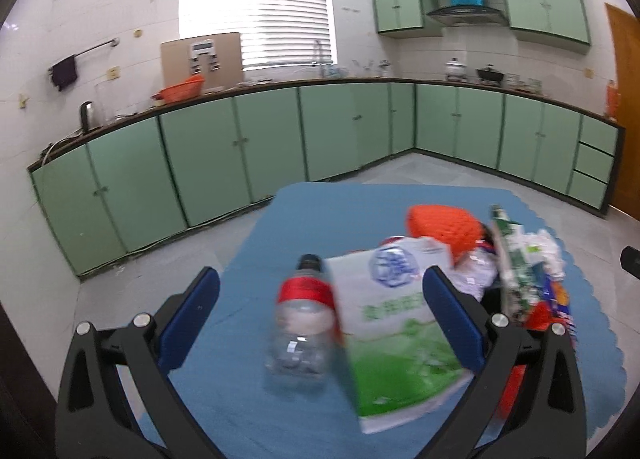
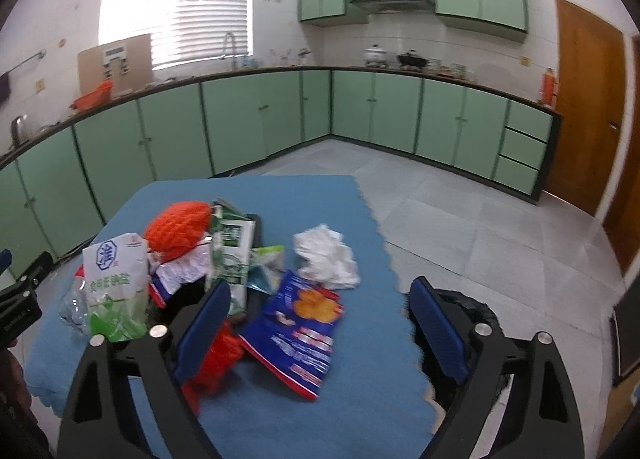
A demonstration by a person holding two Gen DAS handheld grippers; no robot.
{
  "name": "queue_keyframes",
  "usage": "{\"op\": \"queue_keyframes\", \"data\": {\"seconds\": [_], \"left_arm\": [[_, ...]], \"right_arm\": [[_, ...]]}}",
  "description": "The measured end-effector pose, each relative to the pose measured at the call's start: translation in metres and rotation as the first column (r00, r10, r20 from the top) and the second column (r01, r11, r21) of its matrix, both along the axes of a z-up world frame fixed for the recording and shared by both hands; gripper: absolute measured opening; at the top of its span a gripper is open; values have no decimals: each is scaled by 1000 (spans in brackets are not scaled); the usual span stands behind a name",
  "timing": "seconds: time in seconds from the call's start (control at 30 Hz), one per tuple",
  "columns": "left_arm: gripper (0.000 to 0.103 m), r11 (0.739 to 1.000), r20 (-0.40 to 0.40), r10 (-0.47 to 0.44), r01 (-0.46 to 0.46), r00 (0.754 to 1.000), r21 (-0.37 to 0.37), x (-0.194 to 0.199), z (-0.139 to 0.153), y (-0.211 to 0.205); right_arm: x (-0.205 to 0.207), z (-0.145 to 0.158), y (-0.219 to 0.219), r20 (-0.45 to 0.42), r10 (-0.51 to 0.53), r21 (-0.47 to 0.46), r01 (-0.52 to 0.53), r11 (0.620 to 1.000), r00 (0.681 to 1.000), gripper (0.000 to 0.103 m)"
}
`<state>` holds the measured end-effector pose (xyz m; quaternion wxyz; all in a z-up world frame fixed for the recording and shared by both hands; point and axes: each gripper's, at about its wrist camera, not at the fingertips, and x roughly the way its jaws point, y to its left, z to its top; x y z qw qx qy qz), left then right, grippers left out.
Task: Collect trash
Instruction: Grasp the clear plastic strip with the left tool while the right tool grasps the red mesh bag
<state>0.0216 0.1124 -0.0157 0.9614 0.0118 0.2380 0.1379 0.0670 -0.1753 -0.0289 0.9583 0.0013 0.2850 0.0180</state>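
A heap of trash lies on a blue-covered table [image 2: 304, 195]. In the left wrist view a clear plastic bottle [image 1: 302, 335] with a red label and a white-and-green bag [image 1: 392, 343] lie side by side between the fingers of my left gripper [image 1: 320, 319], which is open and not pressing on them. In the right wrist view my right gripper [image 2: 320, 323] is open above a blue snack bag [image 2: 304, 335]. Beyond it are a crumpled white tissue [image 2: 328, 259], a green-and-white carton [image 2: 232, 251], an orange mesh piece [image 2: 178, 229] and a red wrapper [image 2: 216, 355].
A black-lined bin [image 2: 476, 307] stands below the table's right edge, behind my right finger. Green cabinets [image 2: 240, 119] run along the back walls under a cluttered counter. A wooden door [image 2: 584, 107] is at the right. Grey tiled floor [image 2: 460, 219] surrounds the table.
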Motion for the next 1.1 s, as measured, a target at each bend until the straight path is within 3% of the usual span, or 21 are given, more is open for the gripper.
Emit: {"op": "queue_keyframes", "data": {"seconds": [0.13, 0.27, 0.63, 0.9, 1.0, 1.07, 1.1], "left_arm": [[98, 999, -18, 4, -5, 1000, -33, 5, -6, 14], [98, 998, -37, -38, 37, 999, -50, 14, -15, 11], [98, 983, -101, -163, 153, 981, -98, 64, -46, 8], [98, 969, -132, -205, 181, 970, -169, 92, -59, 14], [87, 961, -138, -209, 178, 968, -212, 96, -65, 17], [69, 953, -142, -222, 184, 965, -242, 96, -68, 18], [66, 950, -140, -226, 186, 964, -250, 95, -68, 19]], "right_arm": [[16, -7, 23, -36, 68, 4, -68, 998, 997, 79], [19, -14, 34, -56, 84, -4, -84, 996, 995, 79], [27, -28, 27, -101, 35, -66, -42, 997, 994, 78], [35, -29, 36, -105, 37, -99, -48, 994, 994, 78], [37, -29, 39, -105, 40, -104, -51, 993, 994, 78], [37, -29, 41, -107, 42, -111, -54, 992, 993, 78], [38, -30, 41, -110, 44, -113, -57, 992, 993, 78]]}}
